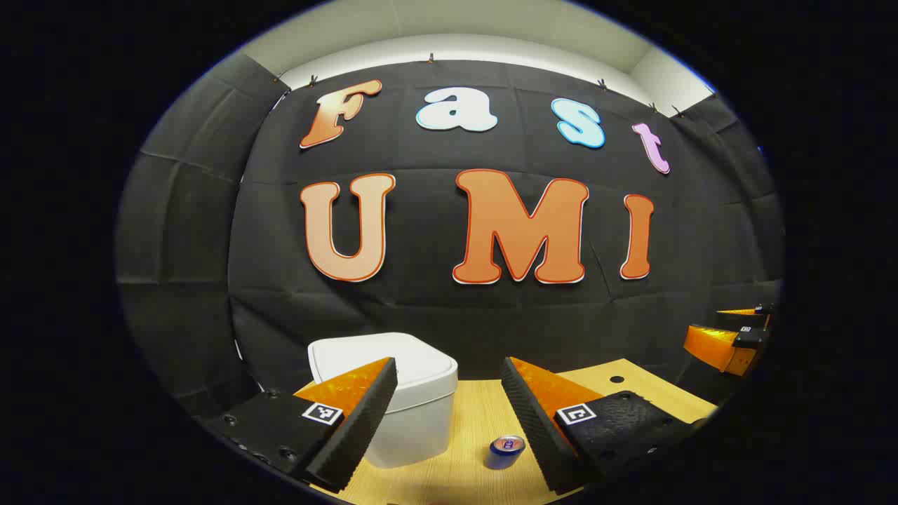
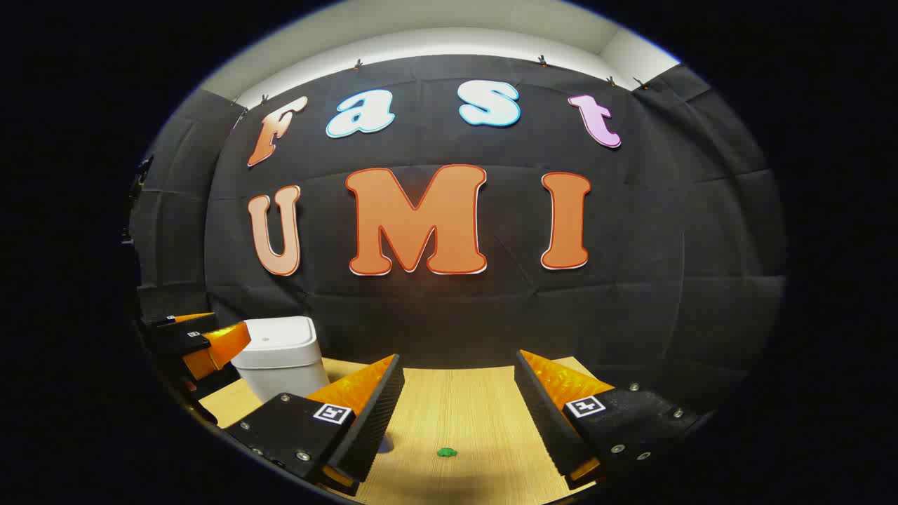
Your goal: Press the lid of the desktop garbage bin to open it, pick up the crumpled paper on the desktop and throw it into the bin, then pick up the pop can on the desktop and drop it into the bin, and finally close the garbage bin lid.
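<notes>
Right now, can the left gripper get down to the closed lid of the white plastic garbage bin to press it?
Probably yes. The left gripper is open, holds nothing, and hangs above the white plastic garbage bin; its closed lid has nothing on it. The small blue pop can stands apart beside it.

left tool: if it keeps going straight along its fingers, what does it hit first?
Likely nothing on the desk: the left tool, open, aims over the pop can, beside the closed bin. Booth wall behind; depth unclear.

A white garbage bin (image 1: 414, 400), lid shut, stands on the desktop near an upright pop can (image 1: 506, 451).
</notes>
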Demonstrator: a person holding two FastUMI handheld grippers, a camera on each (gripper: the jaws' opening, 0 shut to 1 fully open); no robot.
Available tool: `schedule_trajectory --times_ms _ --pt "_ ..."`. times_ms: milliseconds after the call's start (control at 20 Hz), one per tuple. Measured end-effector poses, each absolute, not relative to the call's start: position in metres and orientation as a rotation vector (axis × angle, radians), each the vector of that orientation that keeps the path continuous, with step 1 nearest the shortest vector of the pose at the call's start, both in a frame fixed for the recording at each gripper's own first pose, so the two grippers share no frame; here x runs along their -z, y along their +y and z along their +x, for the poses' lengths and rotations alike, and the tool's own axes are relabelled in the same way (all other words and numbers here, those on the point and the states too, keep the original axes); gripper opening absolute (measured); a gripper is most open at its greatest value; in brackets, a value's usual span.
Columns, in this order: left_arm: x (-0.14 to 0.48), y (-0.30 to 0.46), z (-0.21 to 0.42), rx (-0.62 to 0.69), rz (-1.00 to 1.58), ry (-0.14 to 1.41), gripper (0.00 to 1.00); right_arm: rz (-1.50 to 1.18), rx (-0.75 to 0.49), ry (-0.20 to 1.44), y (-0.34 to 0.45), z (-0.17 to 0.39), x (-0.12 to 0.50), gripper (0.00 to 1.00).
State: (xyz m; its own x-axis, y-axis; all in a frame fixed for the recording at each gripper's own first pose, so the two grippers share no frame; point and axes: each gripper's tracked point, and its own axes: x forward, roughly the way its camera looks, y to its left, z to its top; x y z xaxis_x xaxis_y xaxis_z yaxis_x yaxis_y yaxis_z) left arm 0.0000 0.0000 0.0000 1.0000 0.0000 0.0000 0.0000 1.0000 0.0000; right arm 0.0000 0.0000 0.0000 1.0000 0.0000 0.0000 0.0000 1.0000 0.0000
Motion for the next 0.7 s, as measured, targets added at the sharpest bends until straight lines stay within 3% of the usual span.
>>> schedule_trajectory --times_ms 700 --pt "-0.0067 -0.0010 -0.0088 -0.002 0.019 -0.020 0.95 -0.003 -0.014 -0.003 0.0075 -0.0071 -0.0013 0.94"
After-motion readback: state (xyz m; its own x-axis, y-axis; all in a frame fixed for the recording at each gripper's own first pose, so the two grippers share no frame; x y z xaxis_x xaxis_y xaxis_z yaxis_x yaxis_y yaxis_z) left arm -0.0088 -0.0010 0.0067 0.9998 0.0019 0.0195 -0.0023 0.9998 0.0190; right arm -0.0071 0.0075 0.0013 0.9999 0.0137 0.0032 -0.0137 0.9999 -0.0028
